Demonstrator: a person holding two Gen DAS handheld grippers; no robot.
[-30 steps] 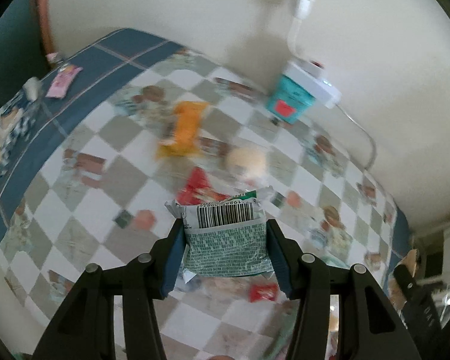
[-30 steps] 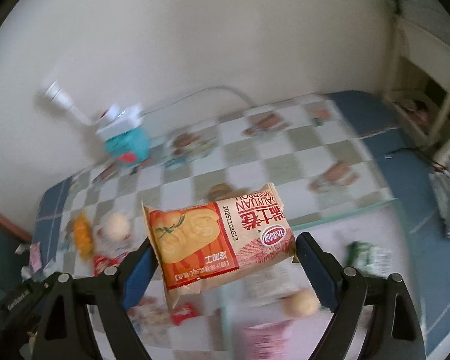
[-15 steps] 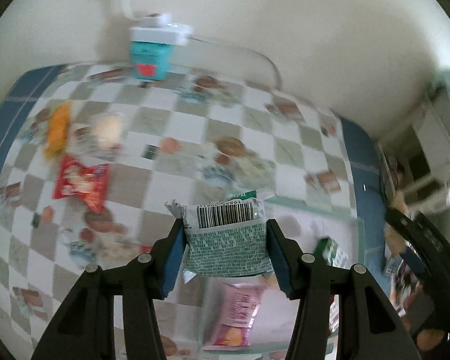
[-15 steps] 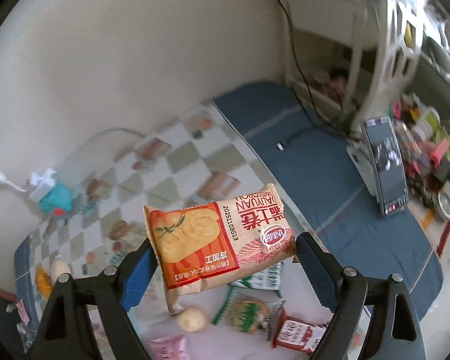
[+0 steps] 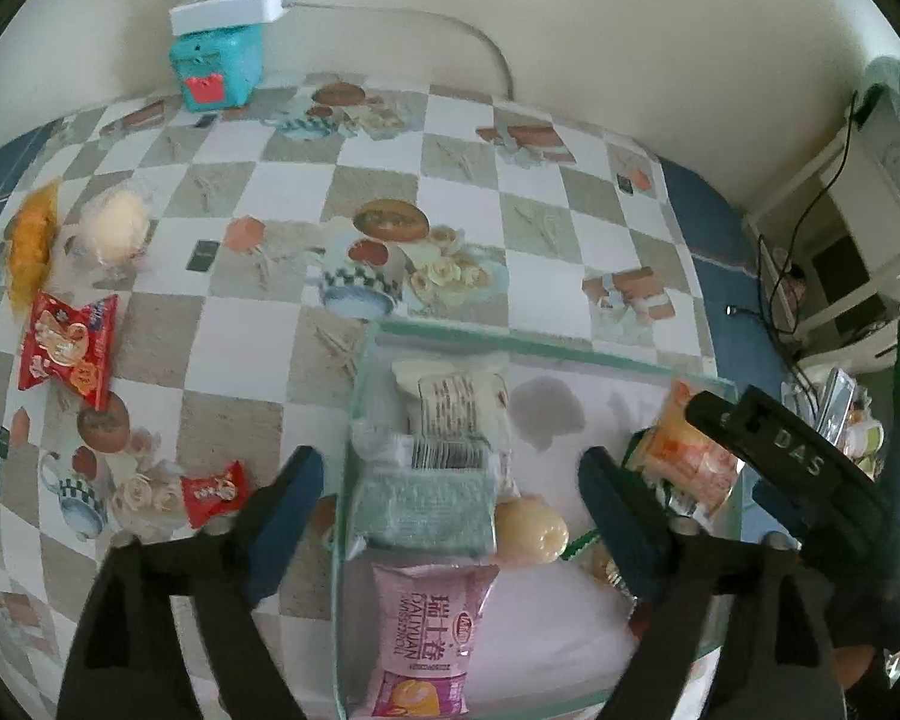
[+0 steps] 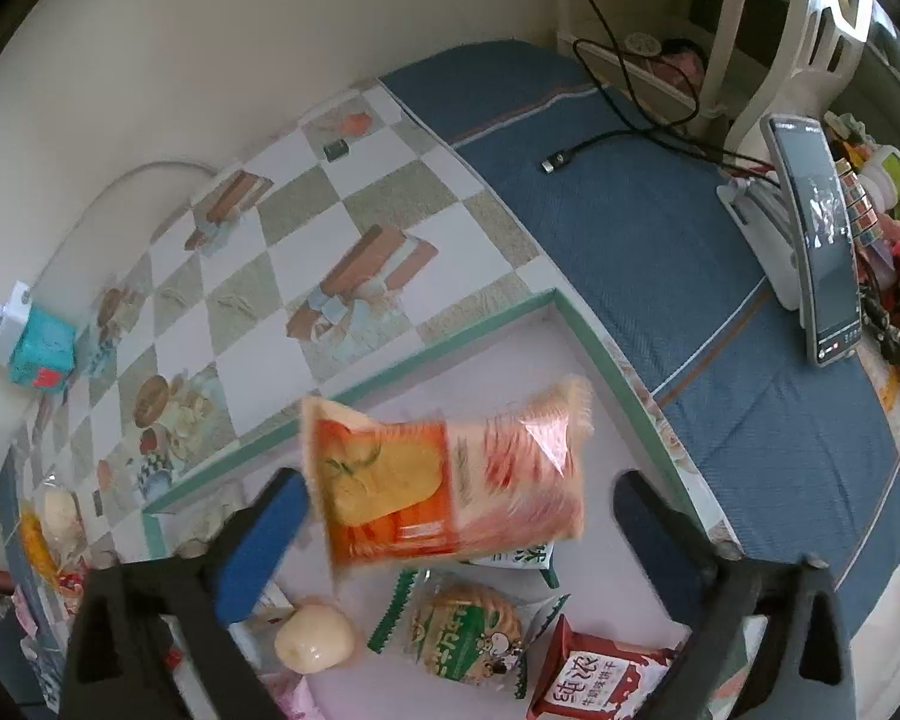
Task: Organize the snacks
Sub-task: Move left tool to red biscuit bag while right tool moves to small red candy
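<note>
My left gripper (image 5: pixel 447 495) is open above a clear tray (image 5: pixel 546 348) with a green rim. The green snack packet (image 5: pixel 429 507) lies in the tray between my open fingers, beside a pink packet (image 5: pixel 429 639) and a round bun (image 5: pixel 531 531). My right gripper (image 6: pixel 456 516) is open over the same tray (image 6: pixel 390 372). The orange snack packet (image 6: pixel 450 480) is blurred and loose between its fingers, above a green biscuit pack (image 6: pixel 465 624) and a red packet (image 6: pixel 594 681). The orange packet also shows in the left wrist view (image 5: pixel 684 450).
On the checkered tablecloth left of the tray lie a red packet (image 5: pixel 66 348), a small red packet (image 5: pixel 213 492), a wrapped bun (image 5: pixel 114 228) and an orange packet (image 5: pixel 30 240). A teal box (image 5: pixel 219 69) with a power strip stands by the wall. A phone on a stand (image 6: pixel 822 246) is at the right.
Both grippers swung over the tray and opened. The green packet dropped from the left gripper into the tray. The orange packet has left the right gripper's fingers and is falling.
</note>
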